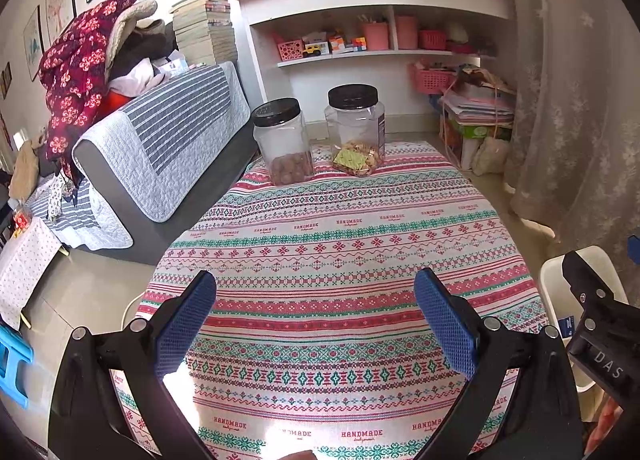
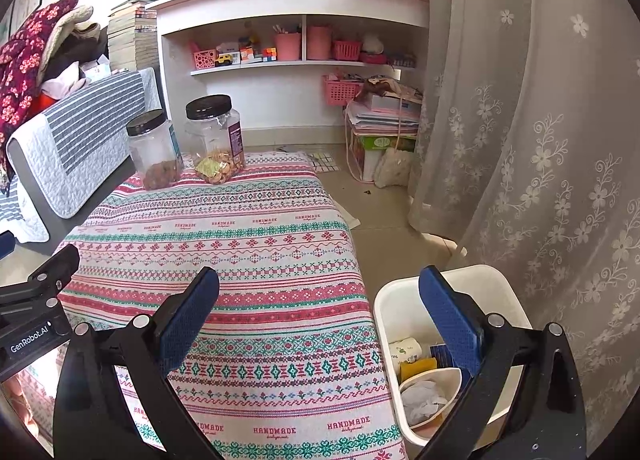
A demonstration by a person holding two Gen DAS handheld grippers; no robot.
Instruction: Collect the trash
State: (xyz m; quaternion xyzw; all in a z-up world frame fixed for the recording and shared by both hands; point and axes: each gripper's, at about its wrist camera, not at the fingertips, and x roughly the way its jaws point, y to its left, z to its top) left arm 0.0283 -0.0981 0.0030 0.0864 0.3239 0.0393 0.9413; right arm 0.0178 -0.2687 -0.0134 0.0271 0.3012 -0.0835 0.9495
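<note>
Right hand-held gripper (image 2: 318, 312) spread wide, empty; trash bin (image 2: 404, 300) beneath right finger.

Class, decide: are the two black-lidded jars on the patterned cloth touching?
Apart. The left wrist view shows the nut jar and the snack jar with white wall and cloth visible between them.

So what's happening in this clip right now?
Trash pickup looks about done. Both the left gripper and right gripper hang open and hold nothing above the patterned tablecloth. The white bin beside the table holds wrappers and a paper bowl. Only two black-lidded jars stand at the table's far end.
</note>
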